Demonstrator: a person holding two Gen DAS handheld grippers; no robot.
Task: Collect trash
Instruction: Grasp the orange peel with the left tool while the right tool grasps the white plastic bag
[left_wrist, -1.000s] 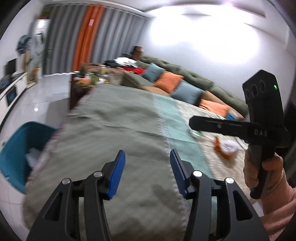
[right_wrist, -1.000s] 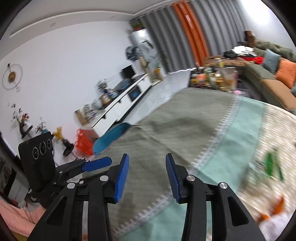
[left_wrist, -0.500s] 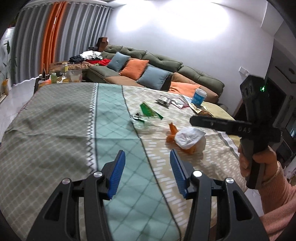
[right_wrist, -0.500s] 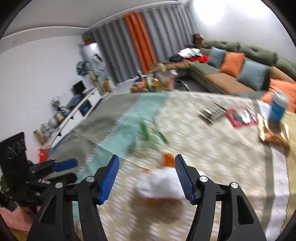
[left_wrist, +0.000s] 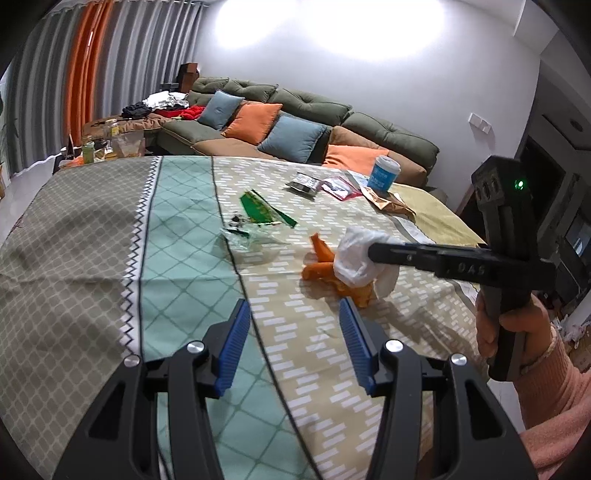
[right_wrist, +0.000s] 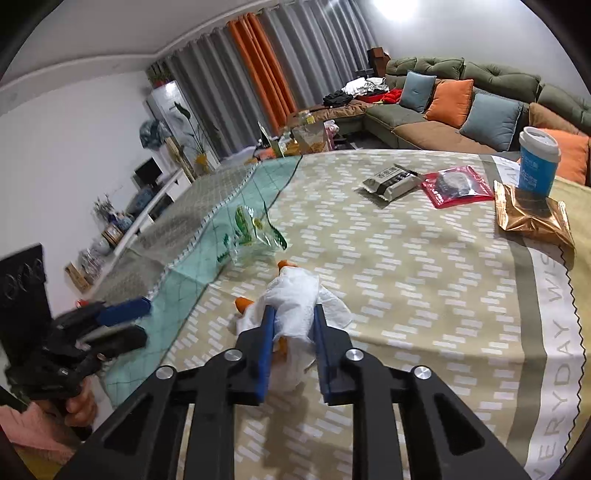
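On the tablecloth (right_wrist: 424, 266), right gripper (right_wrist: 293, 328) pinches crumpled tissue (right_wrist: 295, 299); left gripper (left_wrist: 293, 334) gapes empty

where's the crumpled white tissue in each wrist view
Left wrist: the white tissue lies right of centre on the tablecloth, partly behind the right gripper reaching in from the right.
Right wrist: the tissue sits low at centre, between the right gripper's blue fingers.
Shared landmark: the blue cup at the sofa end.
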